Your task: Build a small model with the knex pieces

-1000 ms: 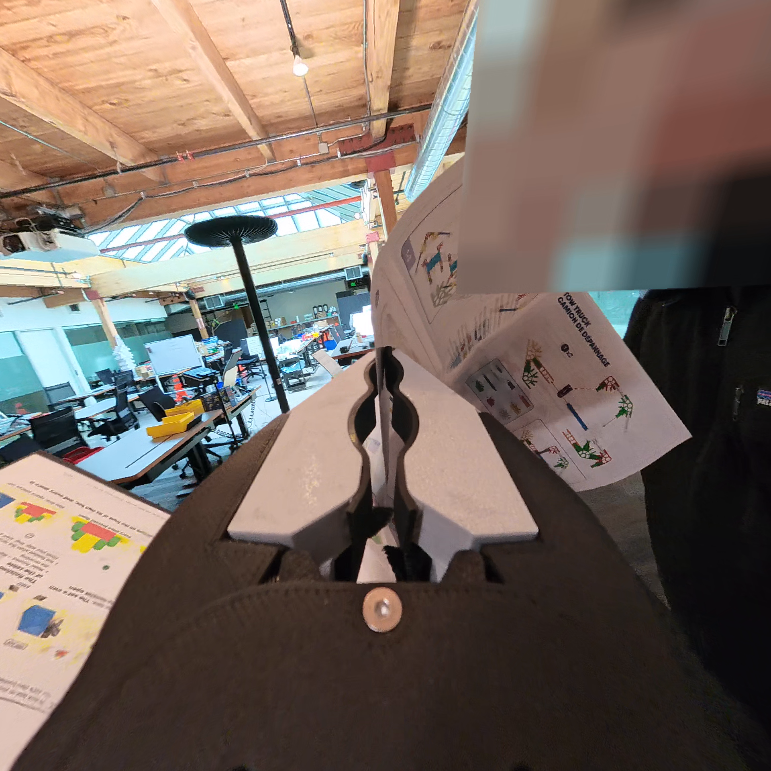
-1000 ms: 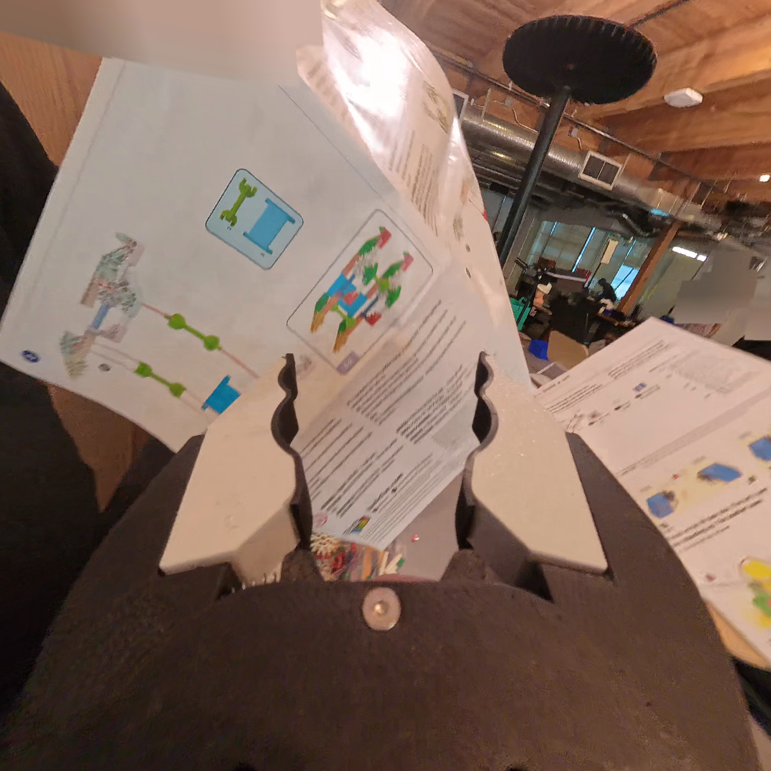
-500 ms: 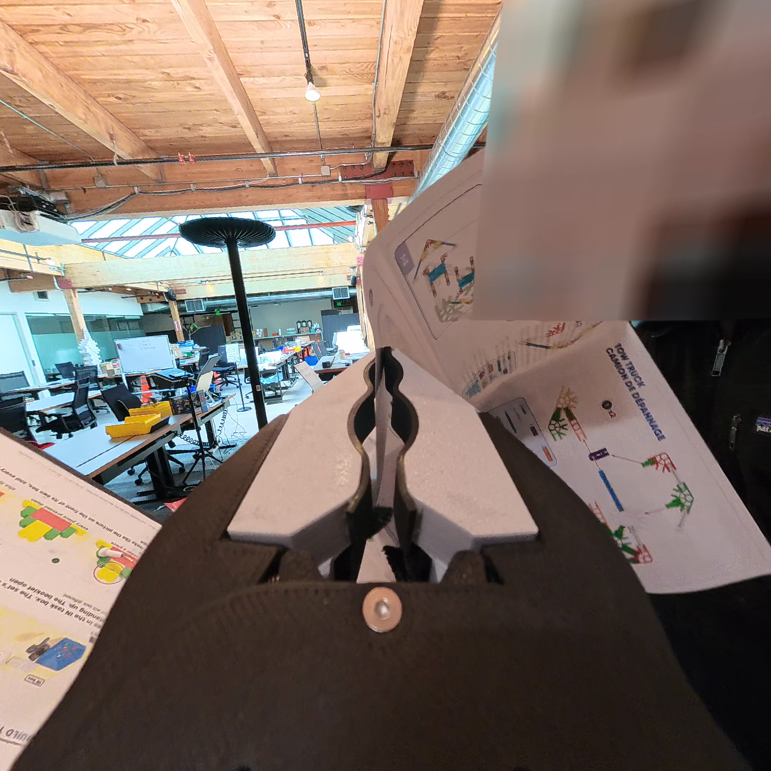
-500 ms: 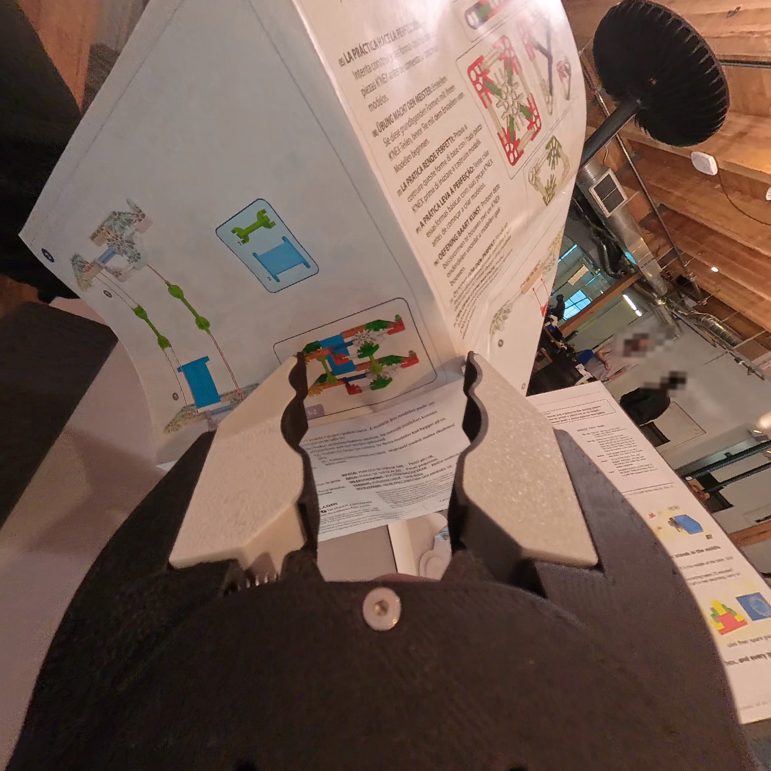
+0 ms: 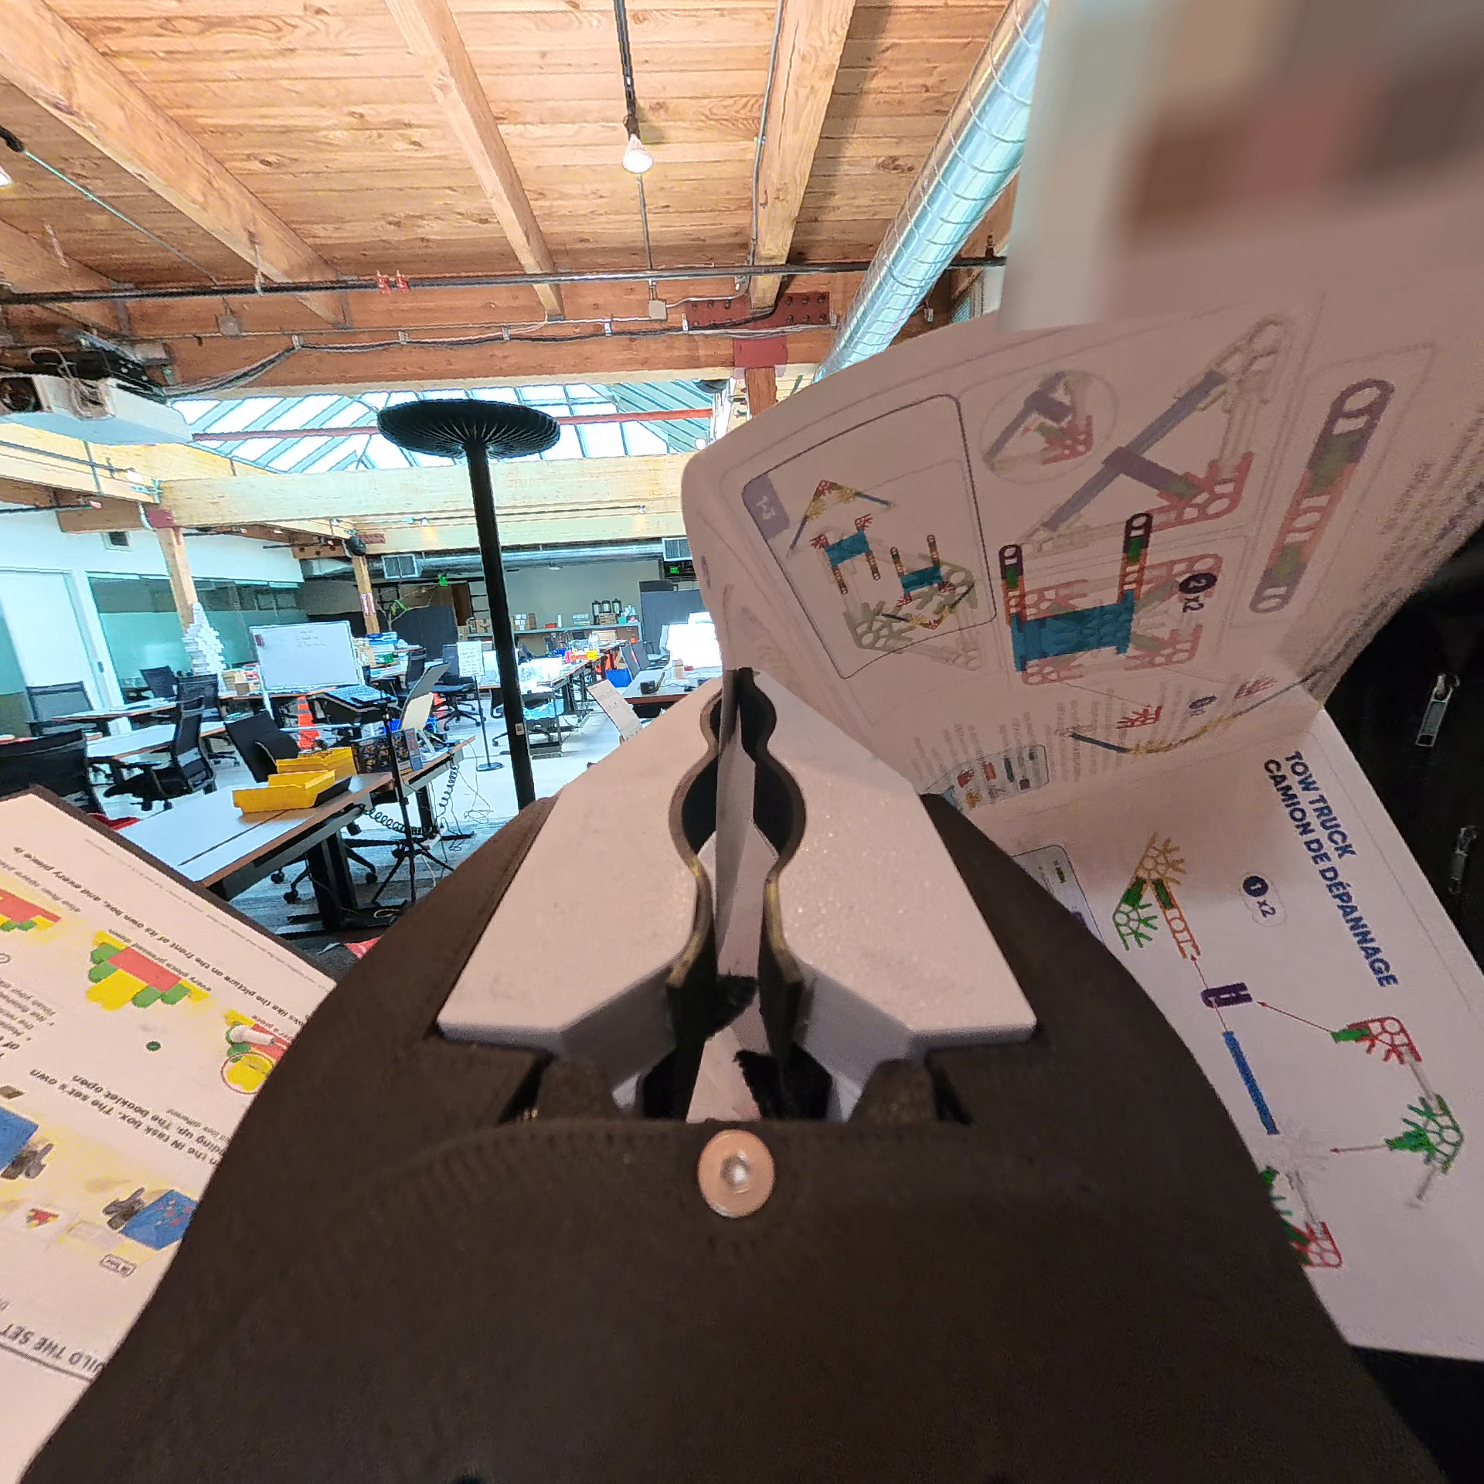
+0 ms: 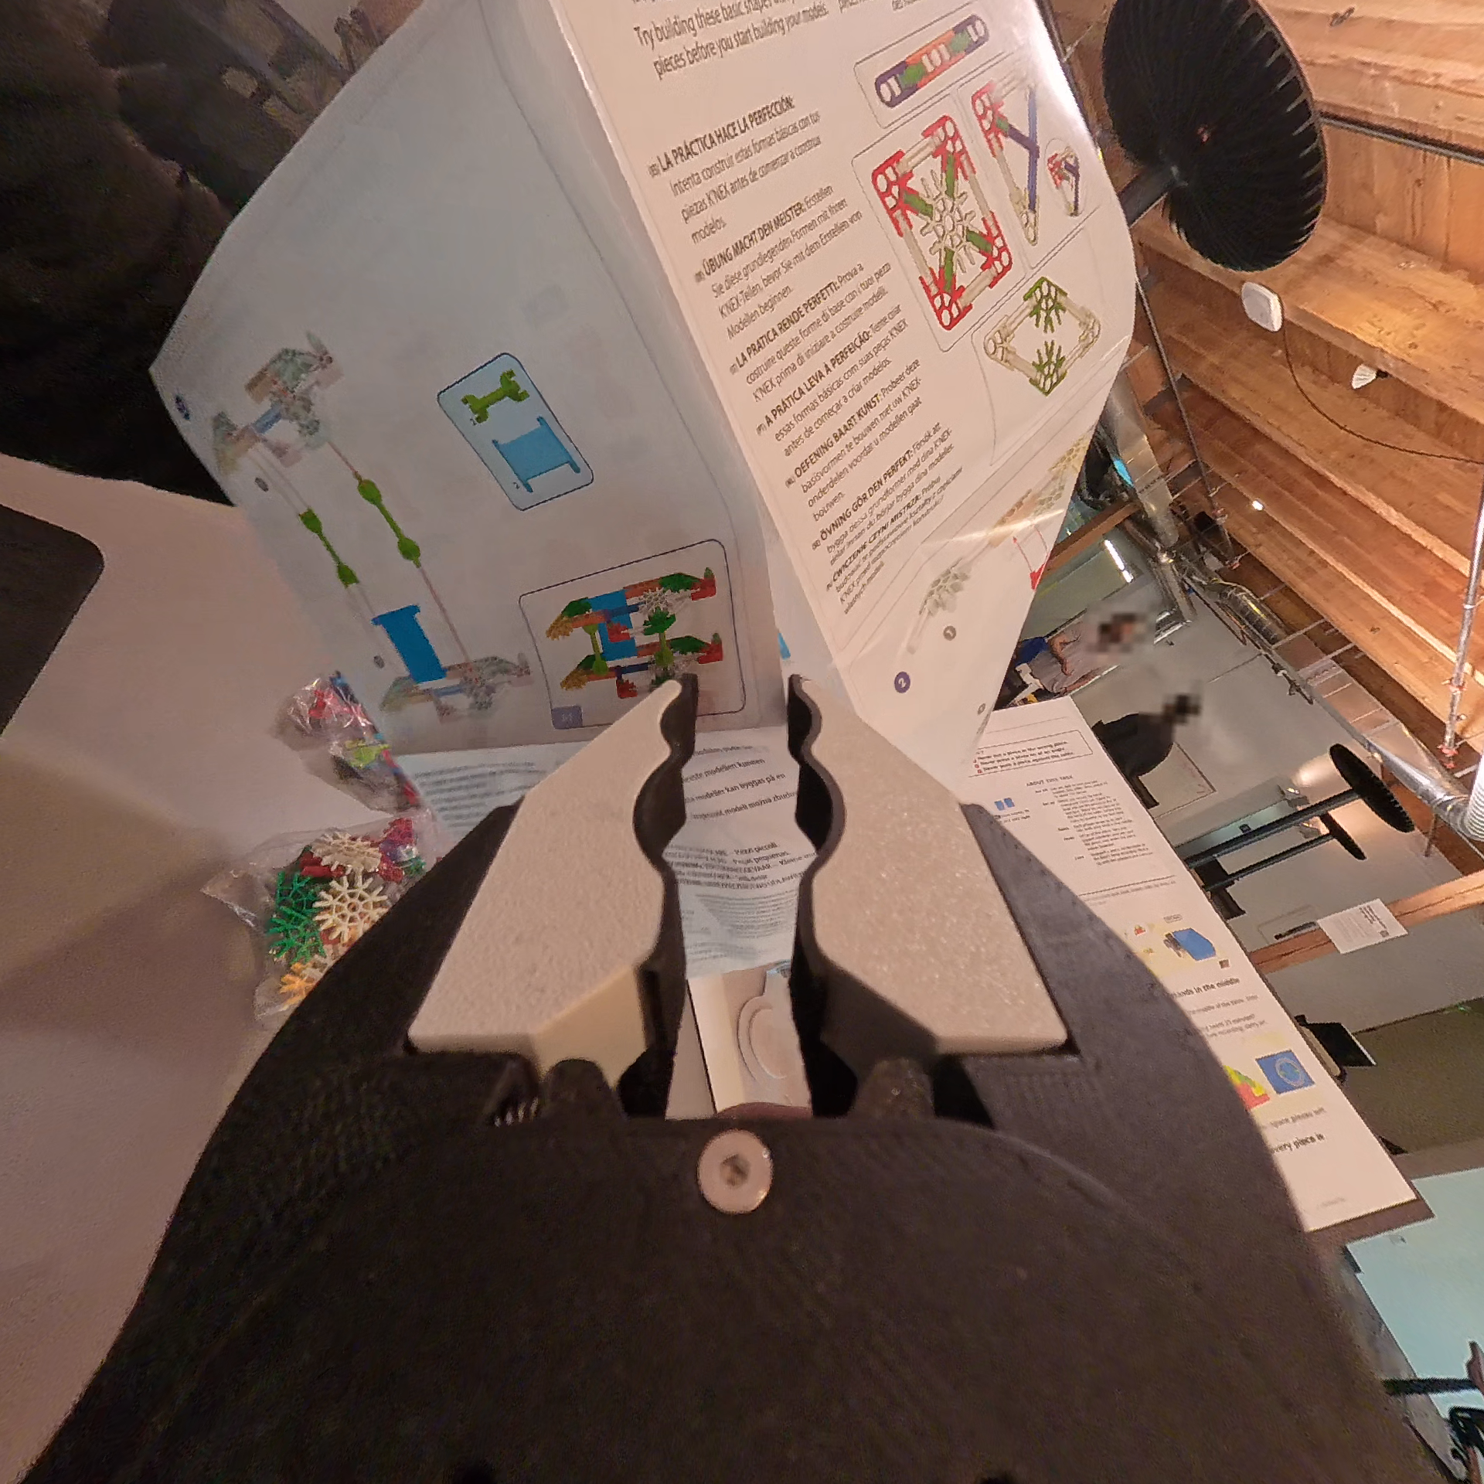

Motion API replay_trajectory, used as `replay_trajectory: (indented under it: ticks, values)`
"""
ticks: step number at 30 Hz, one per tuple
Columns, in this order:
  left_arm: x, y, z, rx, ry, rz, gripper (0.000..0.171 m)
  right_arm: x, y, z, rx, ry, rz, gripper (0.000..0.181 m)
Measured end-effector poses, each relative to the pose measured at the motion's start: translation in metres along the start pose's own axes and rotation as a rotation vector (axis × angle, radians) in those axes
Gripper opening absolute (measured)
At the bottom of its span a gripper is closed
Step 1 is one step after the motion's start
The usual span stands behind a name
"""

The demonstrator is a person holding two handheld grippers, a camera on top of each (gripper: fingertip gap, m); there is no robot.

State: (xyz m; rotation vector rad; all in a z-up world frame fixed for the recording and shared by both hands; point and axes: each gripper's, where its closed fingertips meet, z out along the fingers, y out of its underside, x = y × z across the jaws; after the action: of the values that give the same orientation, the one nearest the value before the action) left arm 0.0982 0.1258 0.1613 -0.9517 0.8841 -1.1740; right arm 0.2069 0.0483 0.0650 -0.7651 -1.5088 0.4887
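My left gripper [image 5: 743,682] is shut on a thin white edge of a paper instruction booklet [image 5: 1084,602], held up in the air. The booklet fans open to the right, showing coloured building diagrams. In the right wrist view the same booklet [image 6: 450,401] stands open and upright, one page curling over to the right. My right gripper [image 6: 743,691] is open with a narrow gap between the jaws. Its tips are at the booklet's lower fold, and a lower page shows through the gap. I cannot tell whether they touch the paper.
Two clear bags of small coloured plastic building pieces [image 6: 337,899] lie on the white table [image 6: 120,723], left of my right gripper. A laminated printed sheet [image 6: 1124,883] lies to the right and shows in the left wrist view [image 5: 120,1044]. A black floor lamp [image 5: 490,602] stands behind. A person's dark jacket [image 5: 1429,723] is close. Tip to tip, the grippers are about 15 centimetres apart.
My right gripper's jaws have narrowed from wide open to a small gap and it has tilted down toward the table. The booklet has opened wider. My left gripper stays shut on the booklet.
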Motion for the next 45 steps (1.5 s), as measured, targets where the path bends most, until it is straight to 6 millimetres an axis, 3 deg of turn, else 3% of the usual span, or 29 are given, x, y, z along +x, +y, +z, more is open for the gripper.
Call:
replay_trajectory:
  ticks: [9,19,24,27,29,32,34,37,39,45]
  values:
    - [-0.004,-0.009,-0.004,-0.009,-0.035,0.014,0.000,-0.009,0.012,-0.016,-0.069,-0.003,-0.016,0.005]
    - [-0.014,-0.024,-0.012,-0.016,-0.111,0.031,0.000,-0.029,0.035,-0.045,-0.112,0.006,0.066,0.000]
    - [-0.018,-0.031,-0.014,-0.031,-0.139,0.036,0.000,-0.053,0.047,-0.050,-0.132,-0.089,0.132,0.018]
    - [-0.020,-0.034,-0.013,-0.036,-0.152,0.033,0.000,-0.060,0.049,-0.049,-0.156,-0.110,0.125,0.035]
    - [-0.023,-0.034,-0.011,-0.047,-0.168,0.027,0.000,-0.063,0.048,-0.048,-0.158,-0.127,0.126,0.037]
    - [-0.028,-0.032,-0.011,-0.060,-0.196,0.012,0.000,-0.065,0.048,-0.046,-0.151,-0.140,0.132,0.022]
    - [-0.034,-0.029,-0.013,-0.074,-0.232,-0.001,0.000,-0.069,0.045,-0.047,-0.118,-0.166,0.166,0.000]
    - [-0.047,-0.028,-0.024,-0.085,-0.315,-0.036,0.000,-0.062,0.043,-0.056,-0.074,-0.169,0.294,0.000]
    - [-0.055,-0.027,-0.033,-0.090,-0.368,-0.069,0.000,-0.047,0.046,-0.069,-0.049,-0.140,0.405,0.000]
    - [-0.067,-0.010,-0.059,-0.156,-0.488,-0.180,0.000,0.014,0.061,-0.131,0.061,-0.026,0.812,0.000]
